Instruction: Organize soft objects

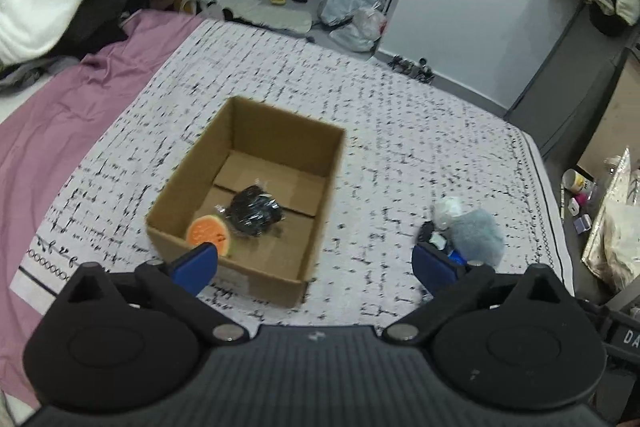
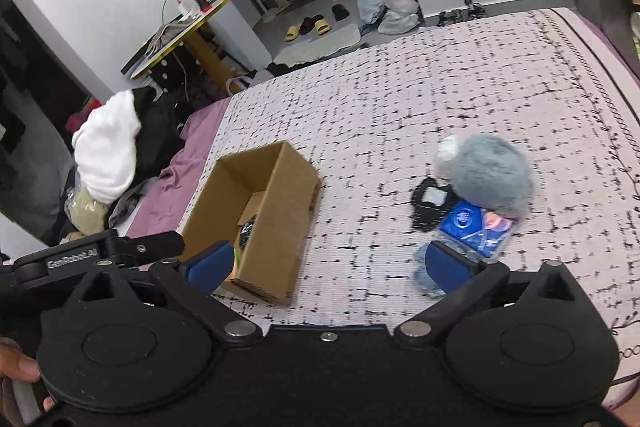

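Note:
An open cardboard box (image 1: 280, 131) stands on the patterned bed cover; it also shows in the right wrist view (image 2: 276, 211). Inside lie a black wrapped soft item (image 1: 254, 211) and an orange round slice toy (image 1: 209, 231). To the right a grey fluffy plush (image 1: 478, 233) (image 2: 490, 171) lies with a white item (image 2: 448, 151), a black pouch (image 2: 430, 203) and a blue packet (image 2: 476, 225). My left gripper (image 1: 316, 265) is open and empty above the box's near edge. My right gripper (image 2: 328, 263) is open and empty, between the box and the pile.
A purple sheet (image 1: 60, 131) and a heap of white and dark clothes (image 1: 44, 15) lie to the left. The bed's right edge (image 1: 548, 187) drops to a cluttered side table. A yellow-edged table (image 2: 184, 31), slippers and bags stand on the floor beyond.

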The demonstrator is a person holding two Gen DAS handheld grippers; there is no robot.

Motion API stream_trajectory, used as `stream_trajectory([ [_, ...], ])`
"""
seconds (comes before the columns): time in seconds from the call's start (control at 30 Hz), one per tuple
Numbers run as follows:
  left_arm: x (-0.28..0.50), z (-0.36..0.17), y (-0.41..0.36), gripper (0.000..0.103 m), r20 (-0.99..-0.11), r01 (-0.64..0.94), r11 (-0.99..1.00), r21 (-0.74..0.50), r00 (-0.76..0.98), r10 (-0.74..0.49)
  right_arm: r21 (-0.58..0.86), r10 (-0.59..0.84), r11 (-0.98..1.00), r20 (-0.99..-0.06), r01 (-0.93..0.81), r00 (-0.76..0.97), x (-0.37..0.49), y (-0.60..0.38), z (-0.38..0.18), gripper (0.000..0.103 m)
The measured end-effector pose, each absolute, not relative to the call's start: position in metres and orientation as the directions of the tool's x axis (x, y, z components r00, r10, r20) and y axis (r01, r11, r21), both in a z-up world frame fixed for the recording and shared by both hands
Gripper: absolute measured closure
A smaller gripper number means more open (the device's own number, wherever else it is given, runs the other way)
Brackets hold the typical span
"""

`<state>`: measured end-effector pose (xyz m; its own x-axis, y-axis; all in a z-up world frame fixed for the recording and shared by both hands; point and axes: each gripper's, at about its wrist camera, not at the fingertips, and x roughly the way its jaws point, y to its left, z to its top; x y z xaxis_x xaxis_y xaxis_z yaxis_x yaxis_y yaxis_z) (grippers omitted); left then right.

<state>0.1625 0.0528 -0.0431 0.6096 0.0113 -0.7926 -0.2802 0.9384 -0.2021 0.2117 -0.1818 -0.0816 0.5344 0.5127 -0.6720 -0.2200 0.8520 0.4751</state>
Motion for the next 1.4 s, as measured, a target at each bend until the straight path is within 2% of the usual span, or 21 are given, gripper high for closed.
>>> stream_trajectory([
  [0.4,0.172,-0.054,0.004,0.0,-0.806,-0.223,0.953,-0.205,0.591,-0.035,0.504,0.498,0.85,-0.675,-0.153,0.545,0.216,-0.236,-0.098,0.0],
  [0.53,0.175,-0.059,-0.005,0.0,-0.806,-0.24,0.951,-0.196,0.592,-0.017,0.514,0.489,0.85,-0.684,-0.119,0.541,0.221,-0.251,-0.105,0.0],
  [0.87,0.193,-0.078,-0.027,0.001,-0.826,-0.214,0.953,-0.214,0.56,-0.06,0.547,0.485,0.837,-0.72,-0.026,0.497,0.244,-0.275,-0.128,0.0],
  [1.07,0.205,-0.096,-0.047,0.003,-0.851,-0.162,0.966,-0.2,0.518,-0.089,0.62,0.525,0.785,-0.67,0.006,0.525,0.253,-0.286,-0.159,0.001],
  [1.23,0.217,-0.111,-0.06,0.005,-0.856,-0.122,0.975,-0.183,0.507,-0.097,0.594,0.505,0.804,-0.709,0.032,0.493,0.261,-0.281,-0.179,0.005],
  [1.4,0.233,-0.135,-0.067,0.014,-0.883,-0.127,0.97,-0.207,0.451,-0.129,0.635,0.54,0.77,-0.7,0.061,0.468,0.275,-0.286,-0.192,0.005],
])
